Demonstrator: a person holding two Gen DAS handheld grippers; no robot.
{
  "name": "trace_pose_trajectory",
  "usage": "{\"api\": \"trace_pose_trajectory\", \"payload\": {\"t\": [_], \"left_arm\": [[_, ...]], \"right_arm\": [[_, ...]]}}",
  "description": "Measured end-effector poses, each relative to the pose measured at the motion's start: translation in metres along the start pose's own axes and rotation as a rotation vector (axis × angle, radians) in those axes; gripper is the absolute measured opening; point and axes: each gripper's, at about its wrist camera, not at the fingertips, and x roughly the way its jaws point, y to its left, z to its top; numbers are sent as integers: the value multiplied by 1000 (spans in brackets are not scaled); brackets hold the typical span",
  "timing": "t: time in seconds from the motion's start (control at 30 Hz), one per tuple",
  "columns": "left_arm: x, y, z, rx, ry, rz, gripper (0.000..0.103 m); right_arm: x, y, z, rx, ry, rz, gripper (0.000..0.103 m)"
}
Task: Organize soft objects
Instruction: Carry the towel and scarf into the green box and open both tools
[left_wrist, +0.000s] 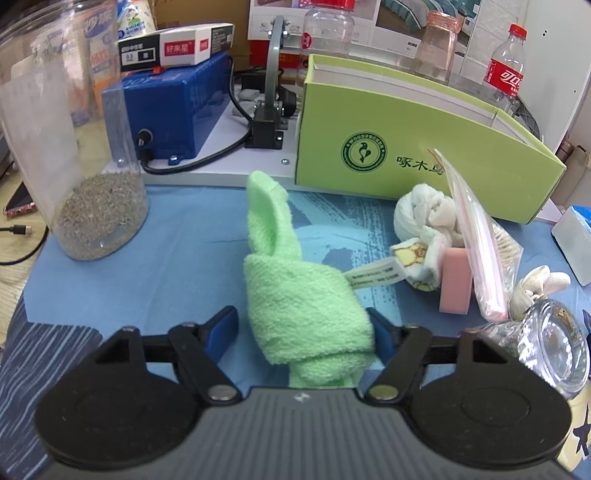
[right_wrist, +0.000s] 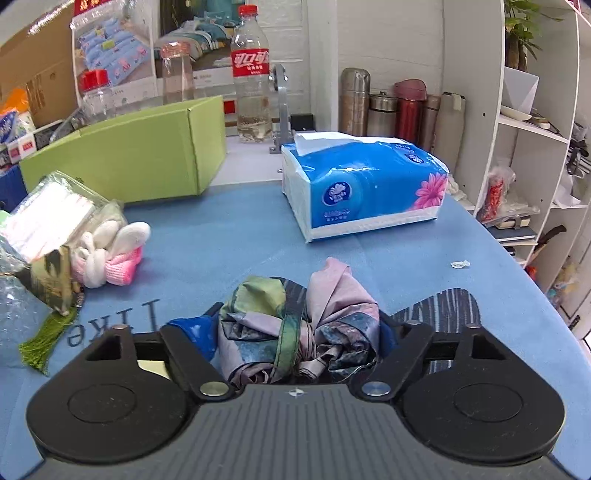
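Note:
A rolled light-green towel (left_wrist: 295, 291) lies on the blue cloth between the blue fingers of my left gripper (left_wrist: 303, 325). The left finger stands clear of it and the right finger is at its side, so the jaws are open. My right gripper (right_wrist: 295, 332) is shut on a crumpled patterned cloth (right_wrist: 295, 325) in purple, green and blue. A knotted white towel (left_wrist: 424, 218), a pink sponge (left_wrist: 456, 280) and a pink-and-white knitted toy (right_wrist: 110, 254) lie near the open green box (left_wrist: 406, 147), which also shows in the right wrist view (right_wrist: 129, 158).
A clear jar of grey granules (left_wrist: 92, 192) stands at the left and a blue device (left_wrist: 173, 110) behind it. A plastic bag of cotton swabs (left_wrist: 476, 243), a glass jar (left_wrist: 554, 343), a tissue pack (right_wrist: 362, 184), bottles and a shelf (right_wrist: 535, 147) surround the blue cloth.

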Motion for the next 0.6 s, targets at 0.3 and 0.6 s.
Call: {"api": "trace_pose_trajectory", "payload": {"t": [0.3,0.6], "left_arm": [[-47,28,2,-35,-47,-26,45],[-72,-1,101,39,-224,-58,45]], "right_arm": [[-33,11,14,50,-86,160,54],[-18,52,113,-13,-252,338,55]]}}
